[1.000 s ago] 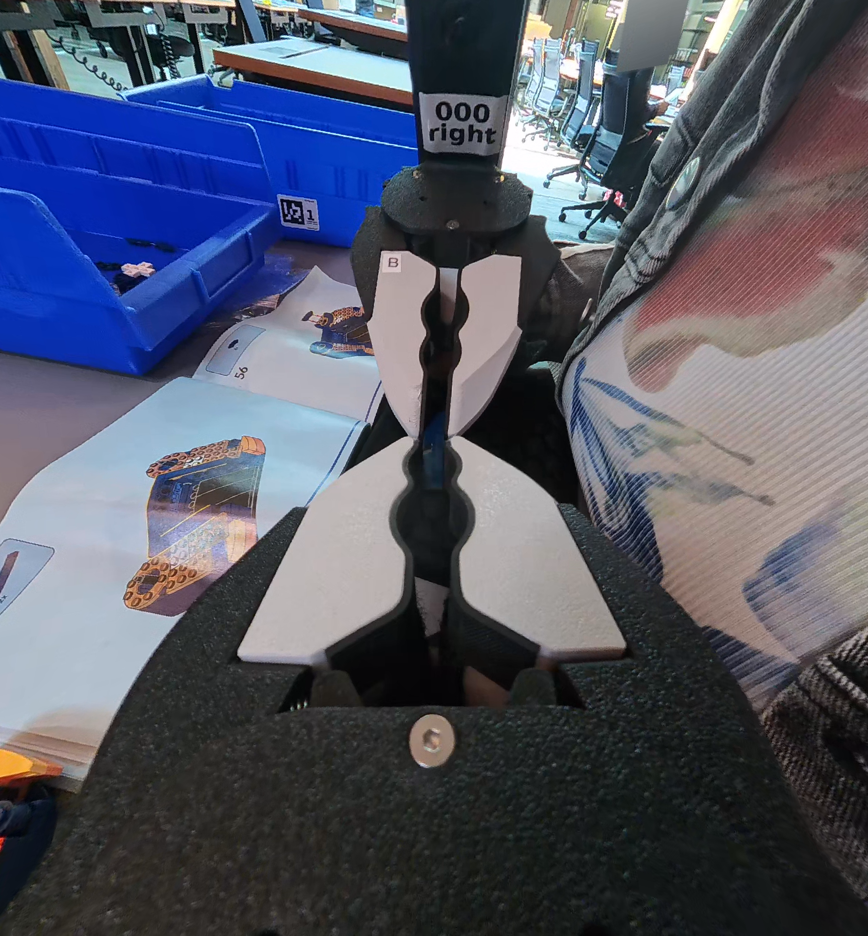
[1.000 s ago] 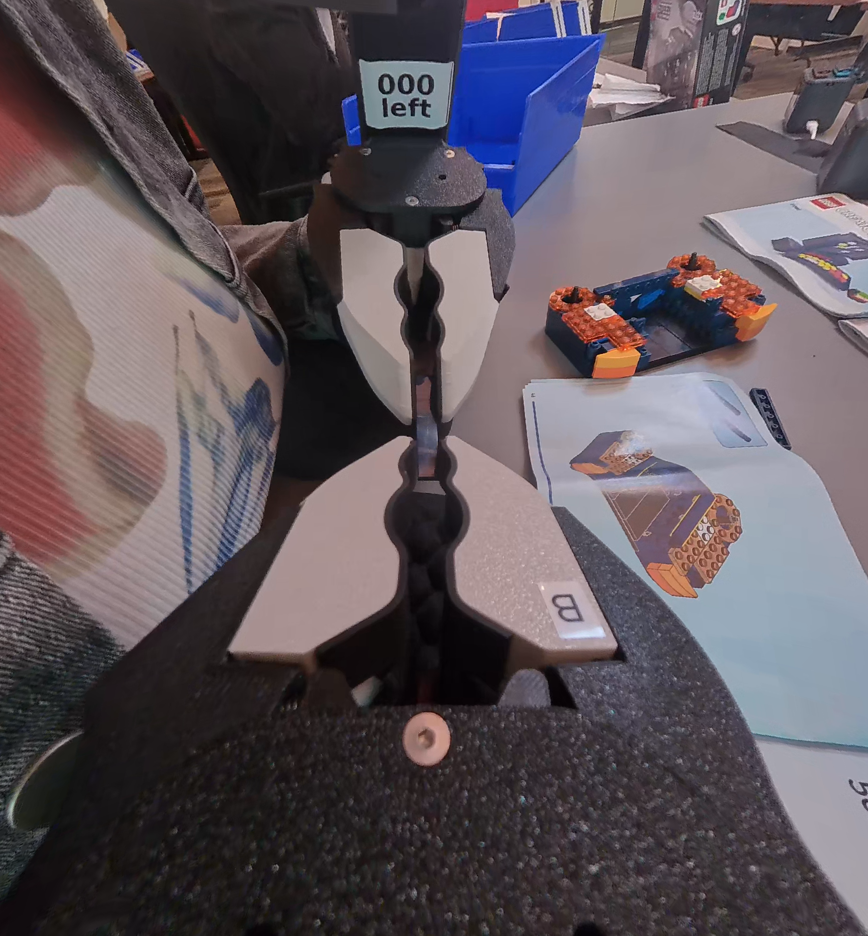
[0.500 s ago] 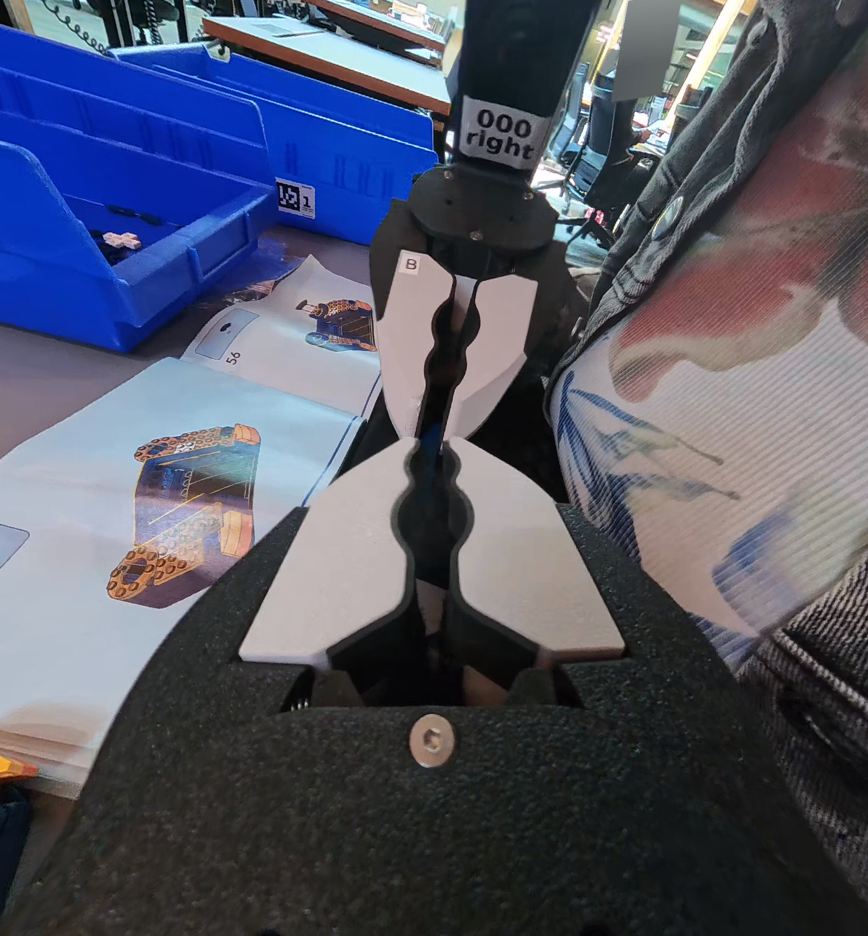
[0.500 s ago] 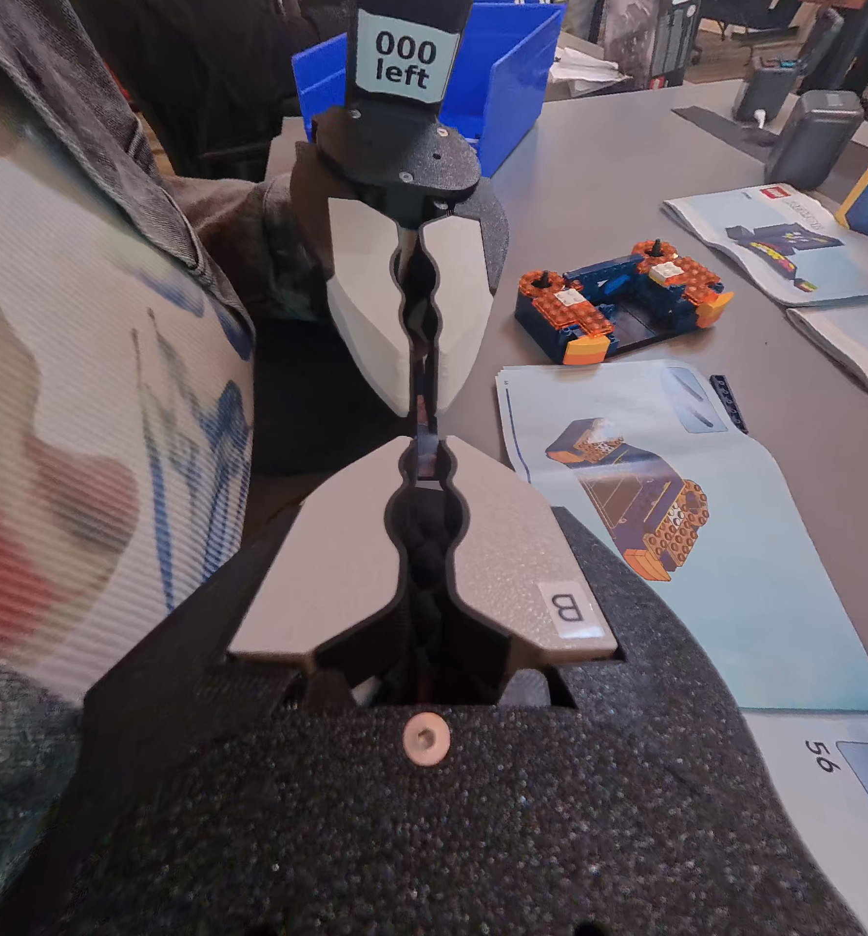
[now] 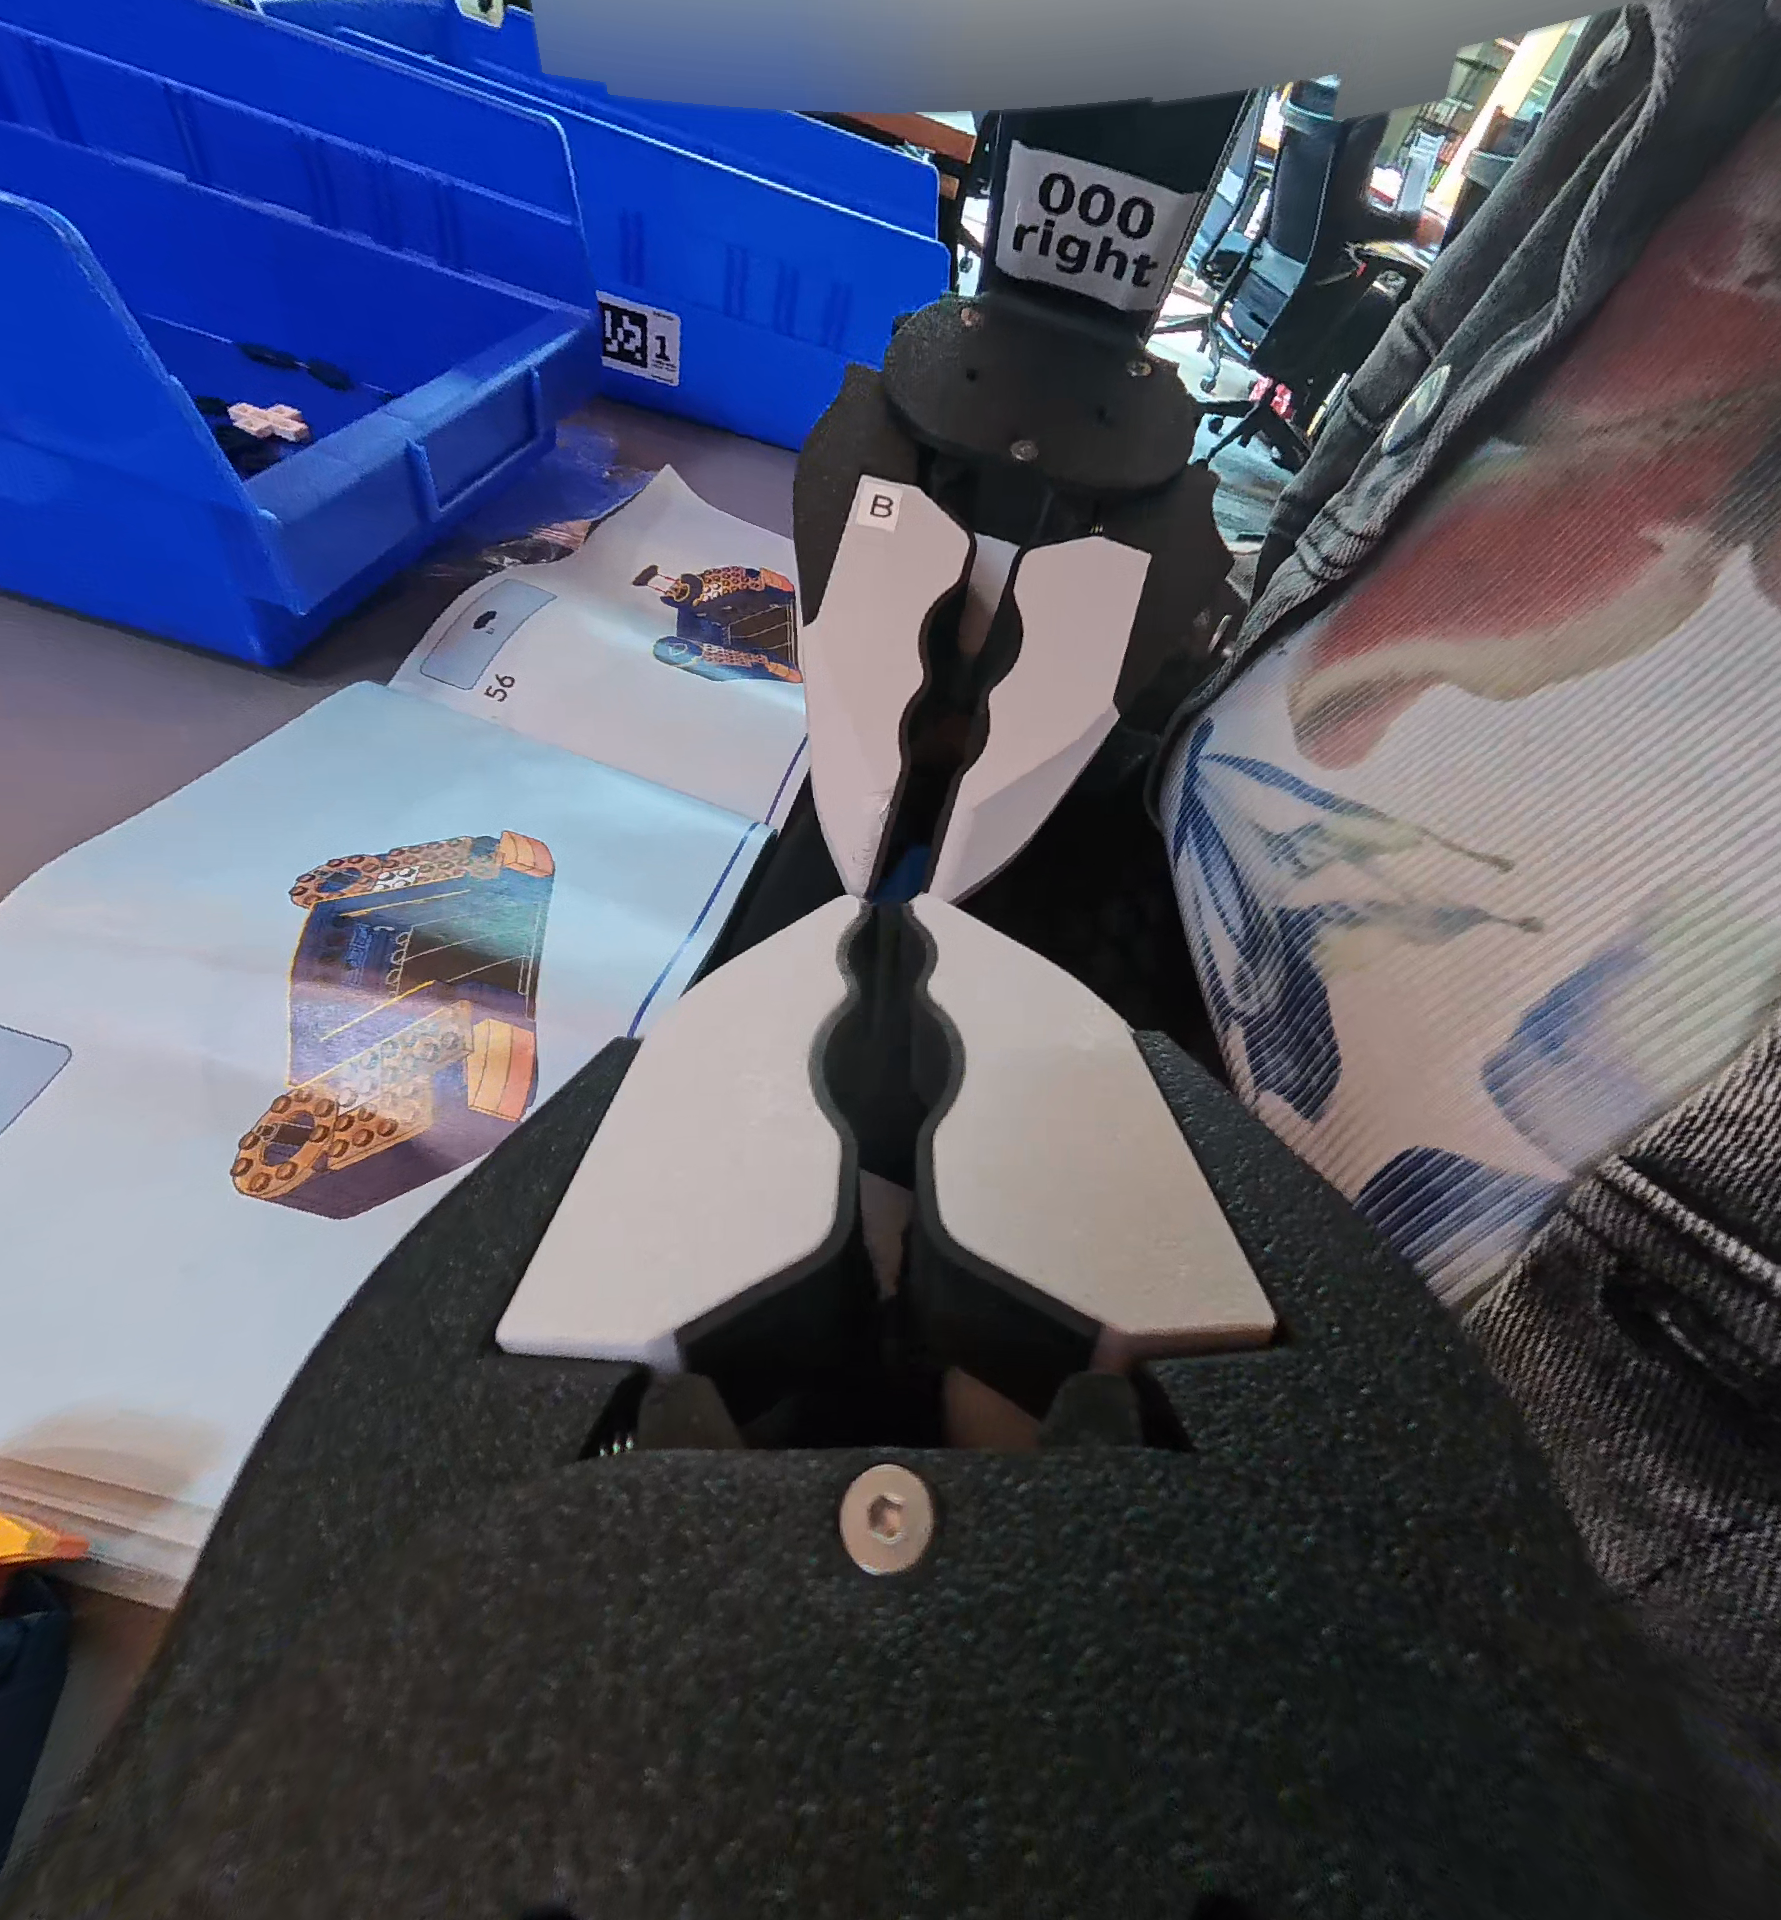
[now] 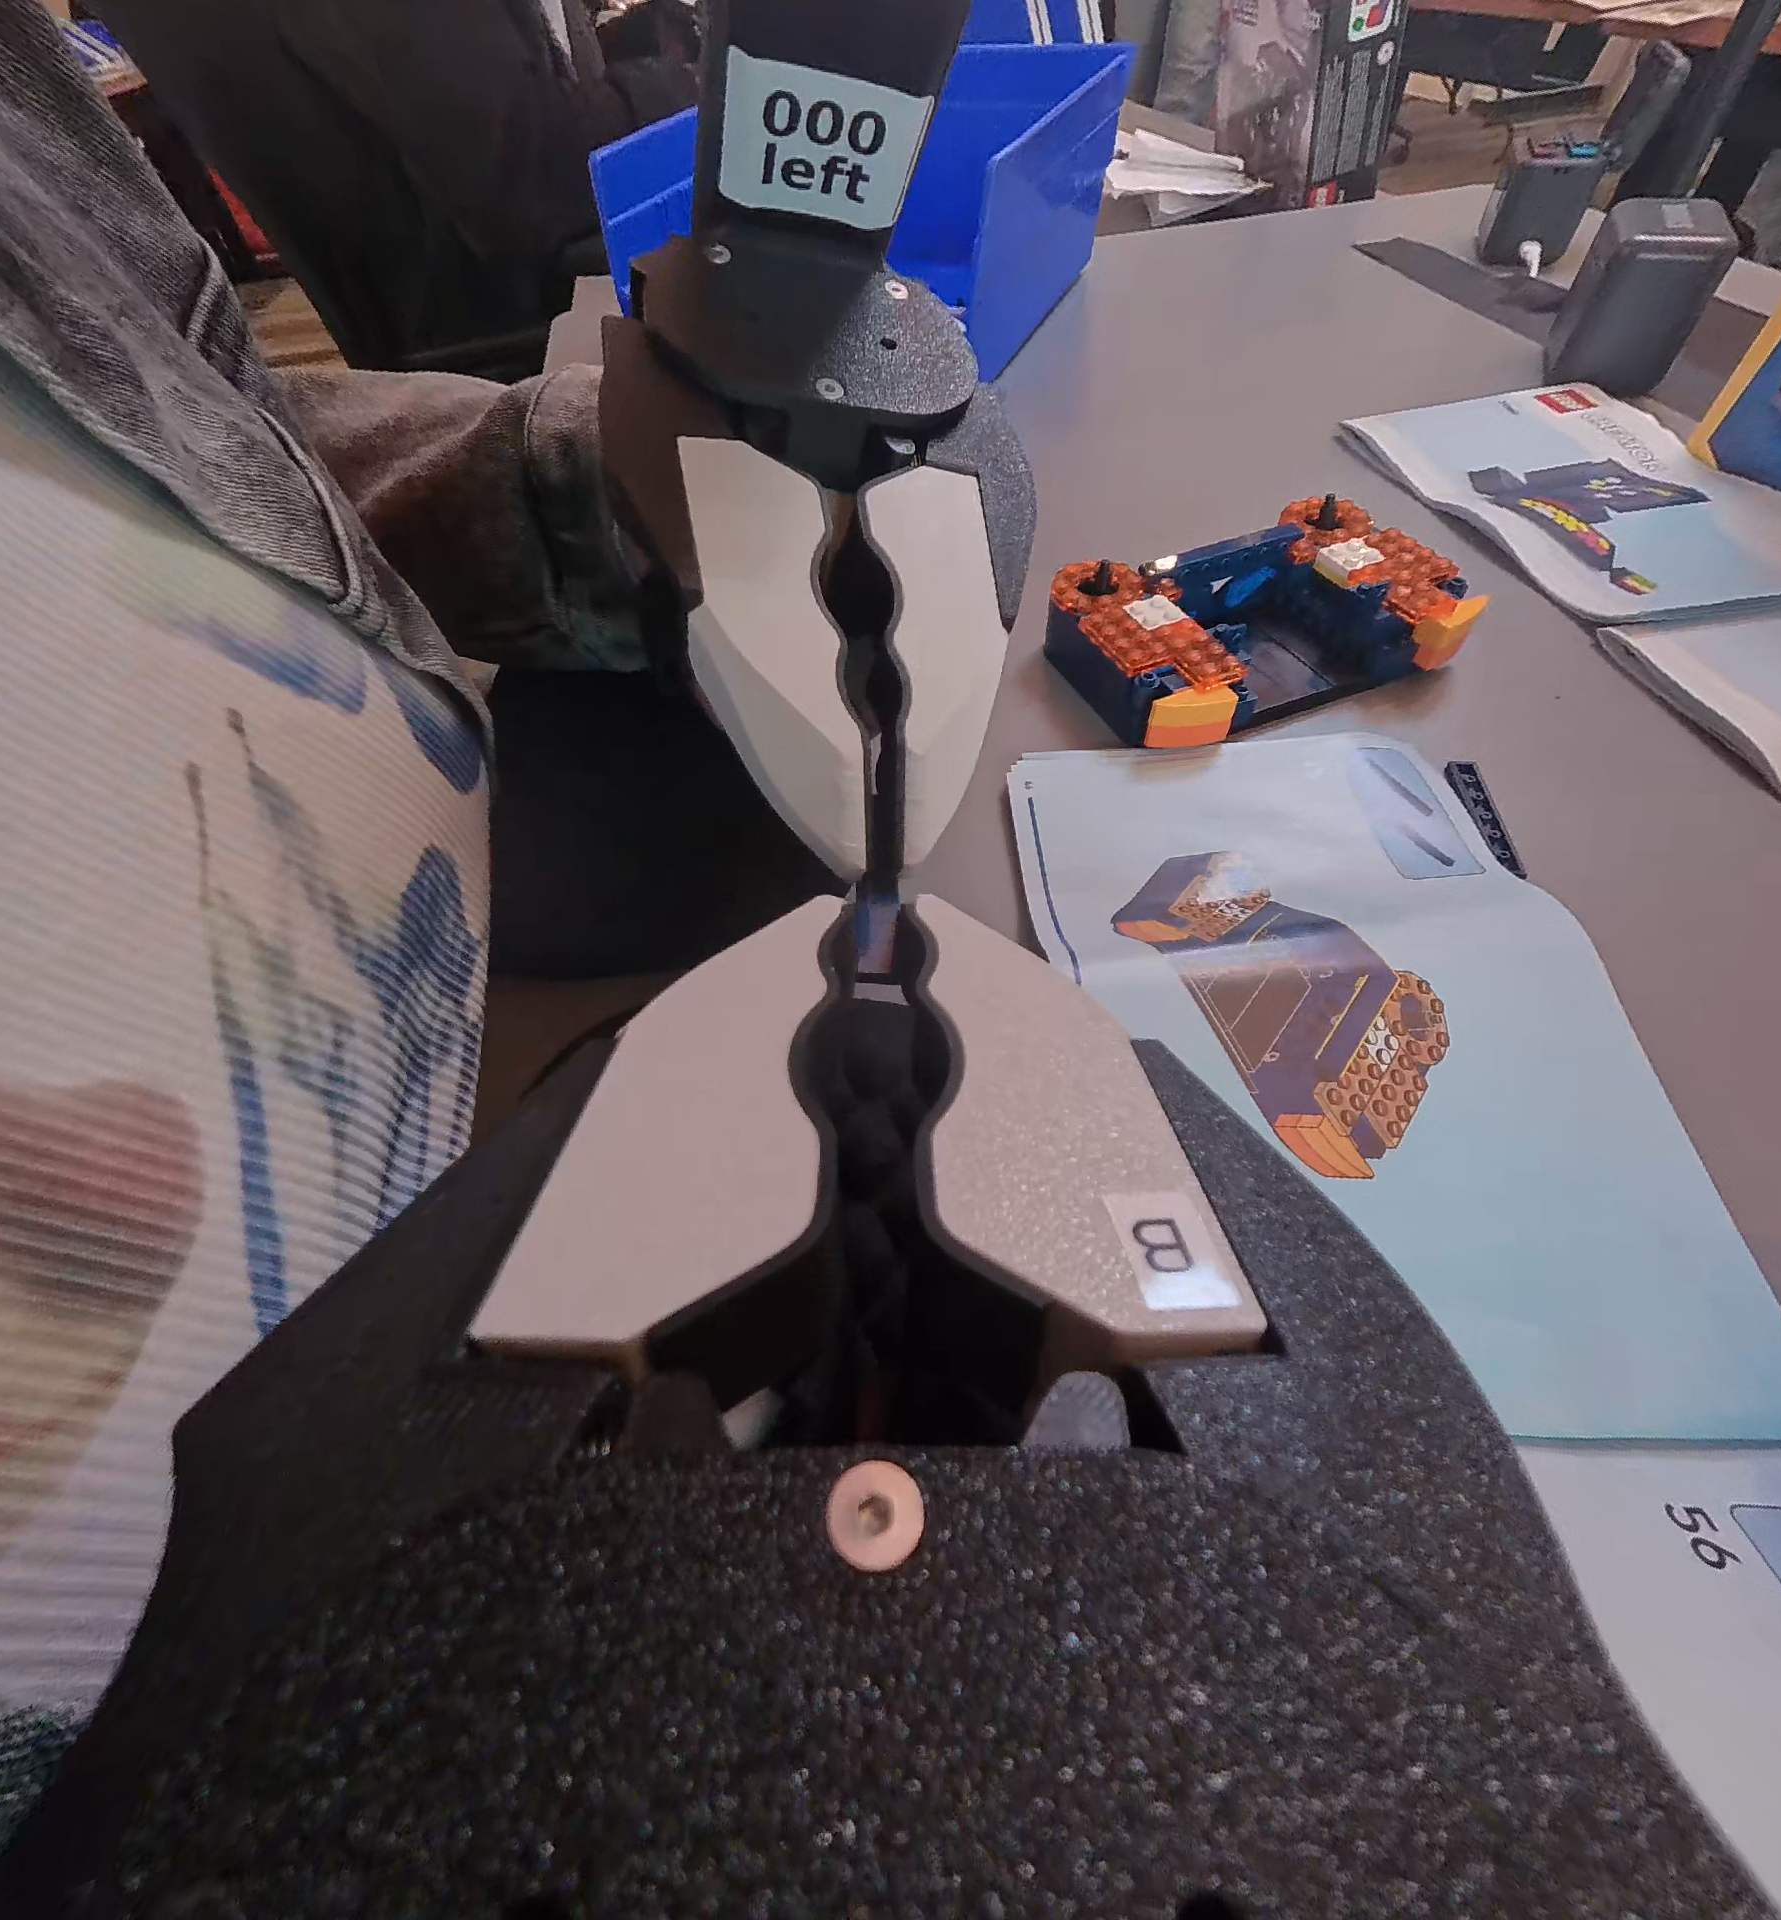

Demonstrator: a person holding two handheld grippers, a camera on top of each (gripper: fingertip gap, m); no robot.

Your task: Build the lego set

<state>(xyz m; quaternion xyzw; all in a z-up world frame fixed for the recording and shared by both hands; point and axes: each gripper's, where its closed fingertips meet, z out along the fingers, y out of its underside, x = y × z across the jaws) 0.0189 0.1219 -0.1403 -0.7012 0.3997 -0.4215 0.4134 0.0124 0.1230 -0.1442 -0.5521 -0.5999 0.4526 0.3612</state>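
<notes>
Both tongs meet tip to tip, right tongs (image 6: pixel 873 925) and left tongs (image 5: pixel 891 914) pinching one small blue piece (image 6: pixel 873 935).

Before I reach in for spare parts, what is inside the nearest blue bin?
Inside the blue bin a pale cross-shaped piece lies among a few small dark pieces. The near wall hides the rest of its floor.

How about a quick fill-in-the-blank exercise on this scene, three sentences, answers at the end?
1. The right claw grips a small ___ piece at its tips.
2. The brick model on the table has curved ___ corners.
3. A slim black brick lies at the edge of the open instruction ___.
Missing words: blue; orange; booklet.
</notes>
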